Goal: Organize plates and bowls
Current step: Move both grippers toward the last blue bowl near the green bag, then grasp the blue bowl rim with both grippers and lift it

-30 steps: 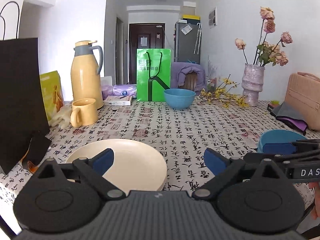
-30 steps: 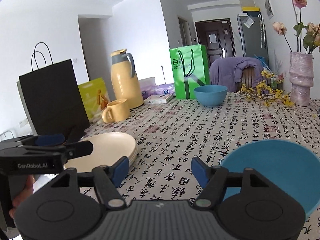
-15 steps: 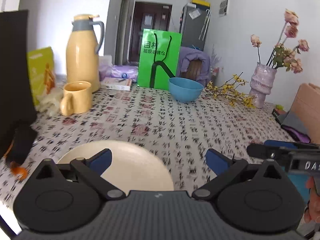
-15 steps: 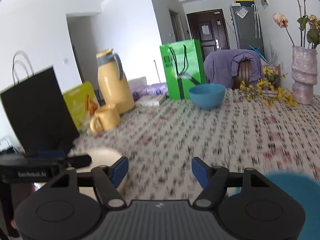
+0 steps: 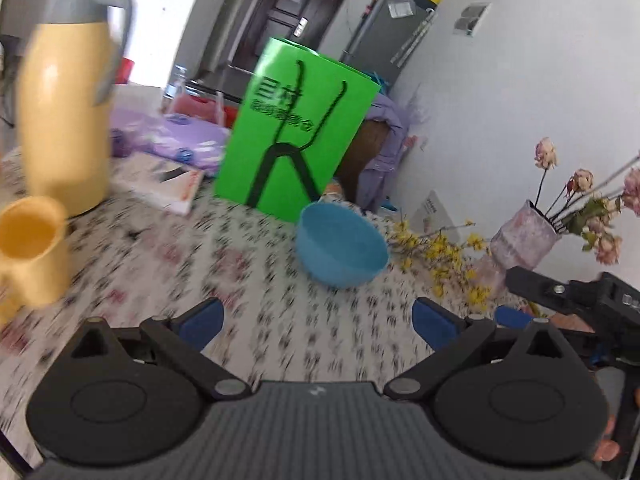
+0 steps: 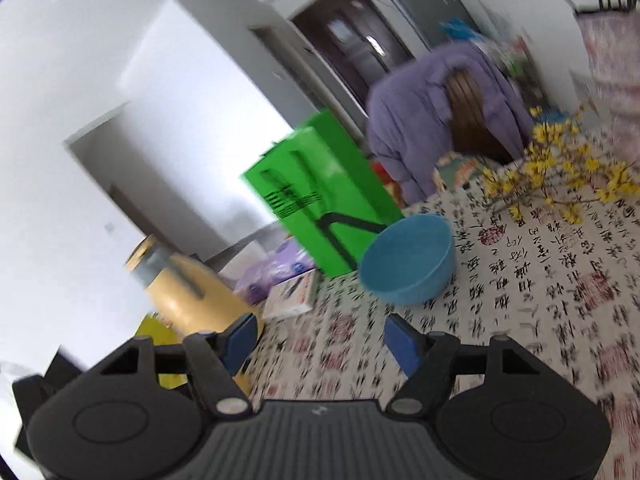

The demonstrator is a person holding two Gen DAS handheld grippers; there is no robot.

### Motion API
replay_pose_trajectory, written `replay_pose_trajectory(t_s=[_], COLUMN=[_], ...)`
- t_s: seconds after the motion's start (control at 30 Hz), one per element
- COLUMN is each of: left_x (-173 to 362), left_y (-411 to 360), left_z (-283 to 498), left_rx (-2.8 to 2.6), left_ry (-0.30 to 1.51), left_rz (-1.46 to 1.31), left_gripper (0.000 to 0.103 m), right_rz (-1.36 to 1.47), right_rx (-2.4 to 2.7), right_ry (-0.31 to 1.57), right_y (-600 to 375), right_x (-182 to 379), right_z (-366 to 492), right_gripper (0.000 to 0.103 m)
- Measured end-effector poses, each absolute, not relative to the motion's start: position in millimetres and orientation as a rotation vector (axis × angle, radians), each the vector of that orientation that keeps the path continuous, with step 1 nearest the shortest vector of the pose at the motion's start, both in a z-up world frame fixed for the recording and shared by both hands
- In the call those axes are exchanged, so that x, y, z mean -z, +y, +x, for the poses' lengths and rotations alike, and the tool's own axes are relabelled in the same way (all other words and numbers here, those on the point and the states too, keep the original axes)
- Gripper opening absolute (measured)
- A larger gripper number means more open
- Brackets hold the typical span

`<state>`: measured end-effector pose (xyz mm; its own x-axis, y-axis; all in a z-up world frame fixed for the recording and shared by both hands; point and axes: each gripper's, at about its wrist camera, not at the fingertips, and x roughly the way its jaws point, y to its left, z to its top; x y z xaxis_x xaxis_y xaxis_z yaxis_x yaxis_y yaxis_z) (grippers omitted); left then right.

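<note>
two grippers, left gripper (image 5: pixel 316 320) and right gripper (image 6: pixel 320 338), show blue pads spread wide, gripping nothing. one round, smooth blue bowl (image 5: pixel 340 250) sits mid-frame on the calligraphy-printed tablecloth (image 5: pixel 248 280), before a glossy green bag (image 5: pixel 294 140).

A blue bowl (image 5: pixel 342 250) was recorded upright on the patterned tablecloth (image 5: pixel 256 280), just before a green paper bag (image 5: pixel 296 128). The left gripper (image 5: pixel 316 318) was held apart and empty; a yellow flask (image 5: pixel 66 92) and yellow mug (image 5: pixel 30 252) were noted at left.

A blue bowl (image 5: pixel 342 250) sits mid-frame before a bright green bag (image 5: pixel 296 140); white tablecloth (image 6: pixel 560 280) with black-and-red characters.
</note>
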<state>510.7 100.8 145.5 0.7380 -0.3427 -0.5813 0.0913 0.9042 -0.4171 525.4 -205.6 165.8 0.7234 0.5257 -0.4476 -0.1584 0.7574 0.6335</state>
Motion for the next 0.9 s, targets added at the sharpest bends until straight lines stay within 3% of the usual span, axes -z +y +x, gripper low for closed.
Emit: replay_pose_trajectory(t_s=[0.3,0.43,0.5,0.63,0.73,0.9], left_x=[-93,-70,-59,-43,-33,-31], left_y=[77,74,69,61,59,63], left_z=[649,687,703,723,731,731], left_rx=[0.218,0.206,0.205,0.197,0.208,0.189], left_ry=[0.834,0.867,0.887,0.920,0.955,0.978], left_rz=[-0.403,-0.471,-0.478,-0.488,-0.517,-0.531], left_gripper=[0.100,0.076,0.070,0.037,0.024,0.017], right_rz=[0.620,0.583,0.550,0.502,0.466,0.420], right_rx=[-0.238,-0.202,-0.190,-0.176,-0.168,-0.187], right_ry=[0.821,0.872,0.885,0.898,0.903,0.904], right_y=[-216,-209,-205,-199,-197,-194], right_x=[-102,-76,-66,-48,-40,-43], right_z=[667,706,720,735,741,741], right_gripper=[0.059,0.045,0.043,0.030,0.015,0.014])
